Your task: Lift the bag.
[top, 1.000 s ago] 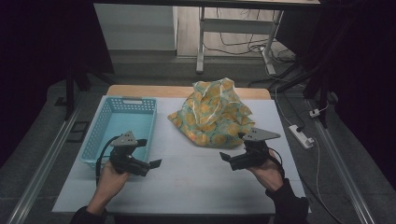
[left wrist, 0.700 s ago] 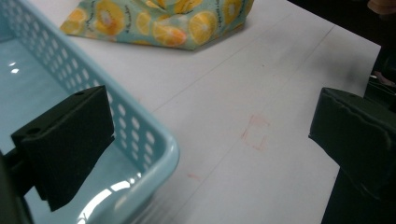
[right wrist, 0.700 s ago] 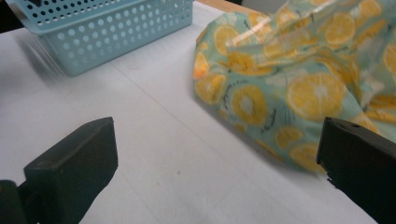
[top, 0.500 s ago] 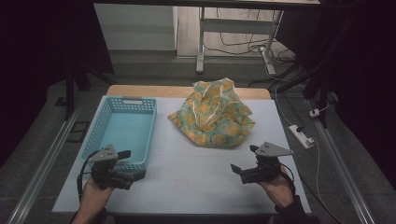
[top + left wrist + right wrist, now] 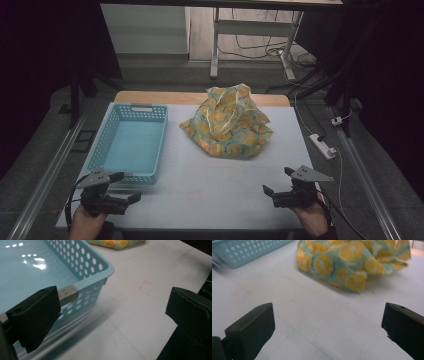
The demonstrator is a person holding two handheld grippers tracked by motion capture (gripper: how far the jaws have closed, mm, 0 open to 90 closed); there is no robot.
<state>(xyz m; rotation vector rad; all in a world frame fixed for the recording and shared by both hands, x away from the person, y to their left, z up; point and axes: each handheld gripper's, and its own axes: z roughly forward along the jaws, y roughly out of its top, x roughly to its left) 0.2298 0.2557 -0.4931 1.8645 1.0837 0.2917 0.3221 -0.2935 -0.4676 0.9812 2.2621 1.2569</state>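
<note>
Cloth (image 5: 228, 123) printed with orange slices lies bunched in a heap on the white worktop (image 5: 210, 190), toward the far middle, just right of a blue perforated basket (image 5: 150, 150) with nothing inside it. Both tongs sit at the near edge, well apart from each other and from the cloth. Left tongs (image 5: 125, 187) hover by the basket's near right corner, jaws spread and holding nothing; in the left gripper view (image 5: 112, 317) that corner shows between the jaws, with one jaw in front of the basket's near wall (image 5: 87, 290) and a strip of the cloth (image 5: 117, 243) at the top edge. Right tongs (image 5: 277, 182) rest over bare worktop near the right front corner, jaws also spread wide and empty; the right gripper view (image 5: 328, 322) looks across the white surface at the cloth (image 5: 352, 262), with the basket (image 5: 244, 250) at upper left.
</note>
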